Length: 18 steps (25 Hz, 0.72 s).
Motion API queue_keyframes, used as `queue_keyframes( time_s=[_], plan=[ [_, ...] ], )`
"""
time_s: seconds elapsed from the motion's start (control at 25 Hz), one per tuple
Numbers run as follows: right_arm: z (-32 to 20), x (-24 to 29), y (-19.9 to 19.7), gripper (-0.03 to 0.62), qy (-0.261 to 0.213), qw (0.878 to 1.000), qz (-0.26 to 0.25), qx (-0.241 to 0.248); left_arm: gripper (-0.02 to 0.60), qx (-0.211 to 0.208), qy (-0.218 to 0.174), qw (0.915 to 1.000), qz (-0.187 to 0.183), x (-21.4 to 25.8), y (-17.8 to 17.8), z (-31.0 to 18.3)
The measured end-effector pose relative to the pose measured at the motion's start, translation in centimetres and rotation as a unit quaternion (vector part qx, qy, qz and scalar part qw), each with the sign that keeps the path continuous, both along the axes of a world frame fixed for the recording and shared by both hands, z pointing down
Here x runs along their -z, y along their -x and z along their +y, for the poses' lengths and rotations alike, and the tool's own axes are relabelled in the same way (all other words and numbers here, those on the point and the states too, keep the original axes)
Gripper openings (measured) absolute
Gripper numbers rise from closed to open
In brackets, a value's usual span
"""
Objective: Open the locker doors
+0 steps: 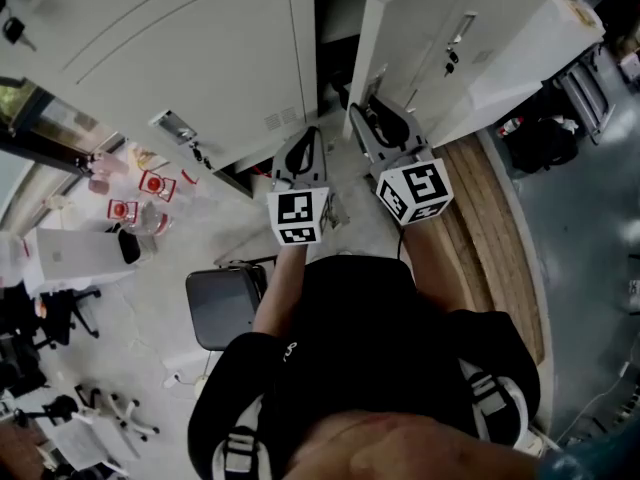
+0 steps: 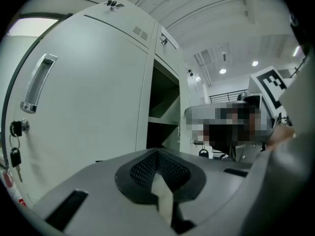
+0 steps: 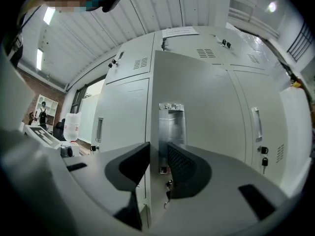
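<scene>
**Right tongs clamped on edge of open locker door, left tongs shut and empty**

Right tongs (image 1: 372, 118) (image 3: 157, 156): the jaws stand part-way apart, one pad on each side of the free edge of the open locker door (image 1: 385, 38) (image 3: 197, 97). They grip it just below the metal handle recess (image 3: 171, 124). The door stands swung out toward the person, edge-on in the right gripper view. It is right of centre in the head view.

Left tongs (image 1: 311, 138) (image 2: 157, 154): the jaws are closed tip to tip with nothing between them. They are held level just left of the right tongs and touch no door.

The open compartment (image 2: 165, 107) is dark with a shelf inside. It lies far of the left tongs, between the two doors.

The closed locker door (image 1: 200, 58) (image 2: 88, 97) is on the left, shut. It has a bar handle (image 2: 37, 82) and keys (image 2: 15, 149) hanging in the lock below.

More closed lockers (image 3: 256, 82) are to the right of the held door, one of them with keys in its lock.

The marker cube of the right tongs (image 2: 270, 82) shows at the right edge of the left gripper view.

On the near left of the floor is a dark chair (image 1: 225, 303). A water jug (image 3: 73, 127) stands far left in the right gripper view.
</scene>
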State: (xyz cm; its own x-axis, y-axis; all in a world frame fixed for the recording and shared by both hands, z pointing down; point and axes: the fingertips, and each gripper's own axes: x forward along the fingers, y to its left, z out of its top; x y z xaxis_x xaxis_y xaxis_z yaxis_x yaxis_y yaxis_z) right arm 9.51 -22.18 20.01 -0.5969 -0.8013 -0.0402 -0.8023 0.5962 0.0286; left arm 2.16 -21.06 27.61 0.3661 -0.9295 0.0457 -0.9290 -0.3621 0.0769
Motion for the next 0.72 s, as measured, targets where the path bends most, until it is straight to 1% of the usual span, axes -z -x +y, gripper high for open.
queue_keyframes(
  time_s=[0.24,0.48,0.72],
  plan=[
    [1.8,0.1,-2.1,0.13,-0.004,1.0,-0.004,-0.004,0.009,-0.022,0.0,0.9997,-0.004,-0.1,-2.6,1.1],
    [3.3,0.2,-4.0,0.132,-0.012,1.0,-0.001,-0.024,0.009,-0.044,-0.003,0.999,-0.005,0.3,-4.9,1.7],
    [4.7,0.2,-6.1,0.132,-0.022,0.999,0.003,-0.041,0.009,-0.058,-0.008,0.9983,-0.001,0.9,-6.4,1.1]
  ],
)
